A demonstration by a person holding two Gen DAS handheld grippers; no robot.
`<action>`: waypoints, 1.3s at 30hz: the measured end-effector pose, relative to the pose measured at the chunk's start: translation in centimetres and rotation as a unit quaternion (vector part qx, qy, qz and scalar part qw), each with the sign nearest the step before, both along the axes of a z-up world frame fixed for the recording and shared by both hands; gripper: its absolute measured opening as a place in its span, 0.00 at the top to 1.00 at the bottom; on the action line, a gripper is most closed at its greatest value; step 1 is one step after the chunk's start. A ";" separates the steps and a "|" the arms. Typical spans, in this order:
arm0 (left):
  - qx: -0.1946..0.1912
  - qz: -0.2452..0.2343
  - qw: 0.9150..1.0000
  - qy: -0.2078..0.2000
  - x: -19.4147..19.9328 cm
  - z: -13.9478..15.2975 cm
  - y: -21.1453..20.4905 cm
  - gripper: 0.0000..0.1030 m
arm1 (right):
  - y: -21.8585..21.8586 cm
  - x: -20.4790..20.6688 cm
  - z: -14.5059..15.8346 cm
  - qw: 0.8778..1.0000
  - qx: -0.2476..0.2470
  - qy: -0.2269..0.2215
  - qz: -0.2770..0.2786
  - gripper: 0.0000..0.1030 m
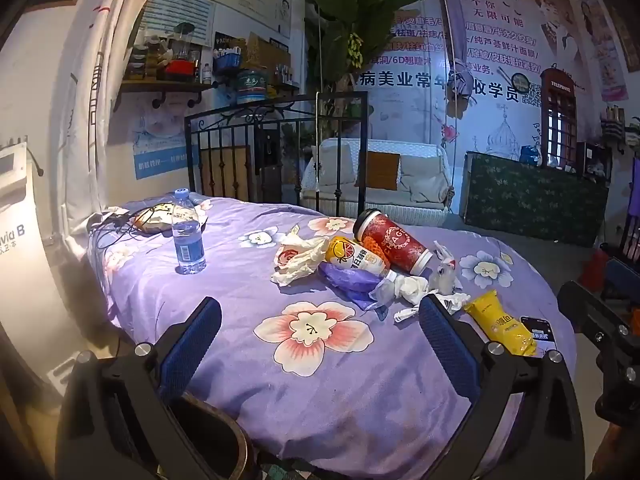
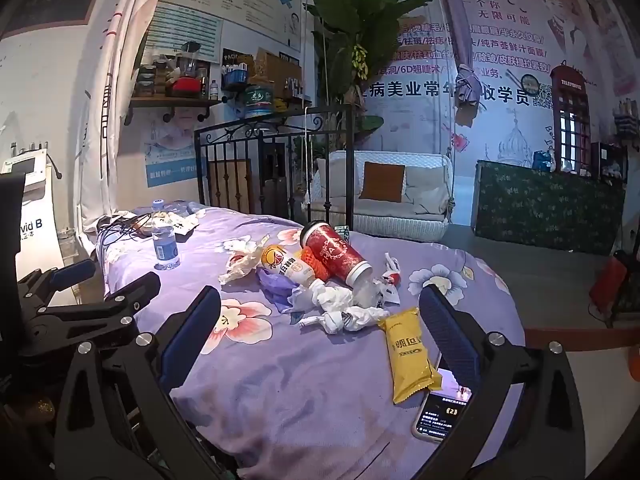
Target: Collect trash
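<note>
Left wrist view: left claw (image 1: 320,320) wide open and empty above purple flowered bed (image 1: 240,280). Right claw (image 2: 320,320) wide open too, empty. Trash piled mid-bed: red paper cup (image 1: 394,242), crumpled white tissues (image 1: 412,286), yellow snack wrapper (image 2: 408,356).

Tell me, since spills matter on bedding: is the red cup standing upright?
No, the red cup lies on its side on the purple bedspread, against the yellow-labelled bottle.

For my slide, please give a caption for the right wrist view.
Open right gripper above a floral bedsheet with red cup, yellow packet and phone.
</note>
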State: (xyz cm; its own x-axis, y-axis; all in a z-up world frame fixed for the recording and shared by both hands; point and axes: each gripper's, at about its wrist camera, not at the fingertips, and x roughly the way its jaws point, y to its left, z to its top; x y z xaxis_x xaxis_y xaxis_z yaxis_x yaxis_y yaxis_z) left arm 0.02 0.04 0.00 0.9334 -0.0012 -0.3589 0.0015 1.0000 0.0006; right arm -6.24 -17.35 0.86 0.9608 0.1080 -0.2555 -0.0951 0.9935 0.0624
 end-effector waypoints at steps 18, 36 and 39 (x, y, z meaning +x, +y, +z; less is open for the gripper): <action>0.006 0.008 1.000 -0.018 -0.4 0.0 0.3 0.06 | 0.7 -0.2 0.1 1.000 -0.018 -0.001 0.003 0.05; 0.005 0.009 1.000 -0.015 -0.4 -0.2 0.6 0.06 | 0.9 -0.3 0.1 1.000 -0.021 -0.003 0.007 0.05; 0.006 0.009 1.000 -0.014 -0.4 -0.3 0.6 0.06 | 1.0 -0.3 0.1 1.000 -0.021 -0.001 0.007 0.05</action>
